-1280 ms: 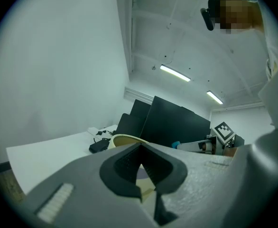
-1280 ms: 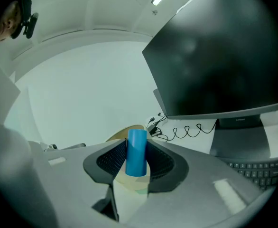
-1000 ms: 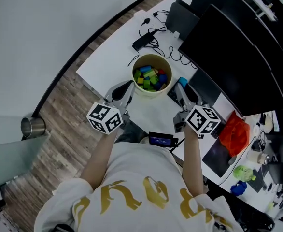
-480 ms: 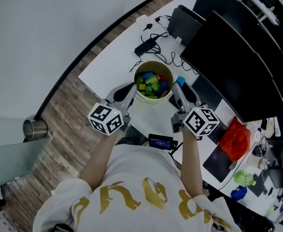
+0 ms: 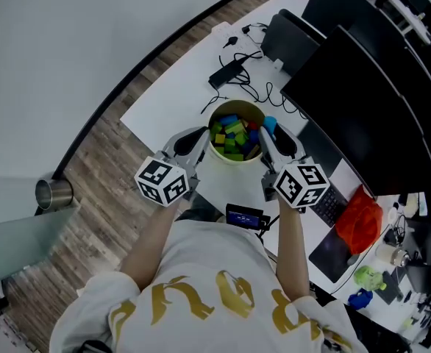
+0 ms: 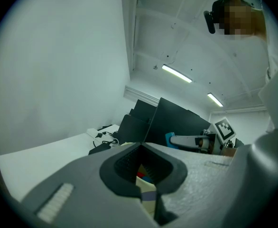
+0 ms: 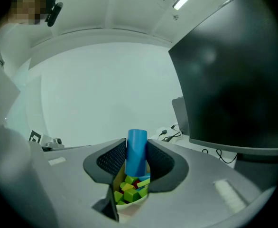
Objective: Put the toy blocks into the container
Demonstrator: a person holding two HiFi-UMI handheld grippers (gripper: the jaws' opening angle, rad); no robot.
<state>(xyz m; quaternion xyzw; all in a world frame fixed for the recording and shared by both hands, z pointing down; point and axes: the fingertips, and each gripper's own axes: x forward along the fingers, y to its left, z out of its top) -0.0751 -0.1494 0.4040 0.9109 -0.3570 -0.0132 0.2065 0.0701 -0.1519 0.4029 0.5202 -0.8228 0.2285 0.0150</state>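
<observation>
The right claw [image 5: 264,135] is shut on a blue block [image 7: 136,151], right above the container [image 5: 234,159] of blocks on the table [image 5: 168,98], ready to drop it. The left claw [image 5: 199,144] waits just left of it, a bit open and empty.

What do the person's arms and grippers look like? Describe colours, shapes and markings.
The left gripper and right gripper are grey, with jaws lined with black ribbed pads. Each carries a white cube with black square markers. The forearms are bare below a white shirt with gold print.
</observation>
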